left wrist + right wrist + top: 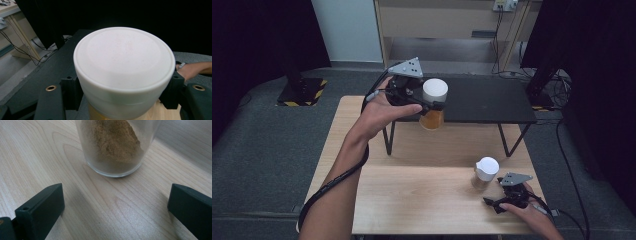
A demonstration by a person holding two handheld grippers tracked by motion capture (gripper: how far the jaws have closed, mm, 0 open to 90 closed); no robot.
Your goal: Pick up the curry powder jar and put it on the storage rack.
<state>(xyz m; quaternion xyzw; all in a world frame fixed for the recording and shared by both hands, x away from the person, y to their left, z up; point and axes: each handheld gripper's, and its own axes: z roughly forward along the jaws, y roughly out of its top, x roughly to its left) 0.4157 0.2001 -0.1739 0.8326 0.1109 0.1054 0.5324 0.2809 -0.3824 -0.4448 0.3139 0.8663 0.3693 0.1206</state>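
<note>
Left gripper, upper centre of the high view: clamped on a clear glass jar with wide white screw lid and amber-orange contents. Grip lands on the lid band, one jaw each side, as seen bottom left and bottom right of the left gripper view around the white lid. Probably chosen because the lid is the widest, least slippery part; the glass below tapers narrower. Jar held upright, off the wood, level with the front edge of the low black metal-legged shelf at upper centre-right. Looks like a lift toward that shelf top; upright hold keeps contents settled and the base ready to set flat.

Right gripper, lower right of the high view: jaws wide apart, nothing between them, resting low on the light wooden tabletop. Points at a second clear glass jar with white lid and brown powder, just ahead, not touching. In the right gripper view, jar base sits at top centre, both black jaws down in the bottom corners with bare wood between. Likely parked in pre-grasp, aligned with the jar, waiting for the left hand to finish.

Risk, as a judgement: lid-only grip relies on the thread being tight.
</note>
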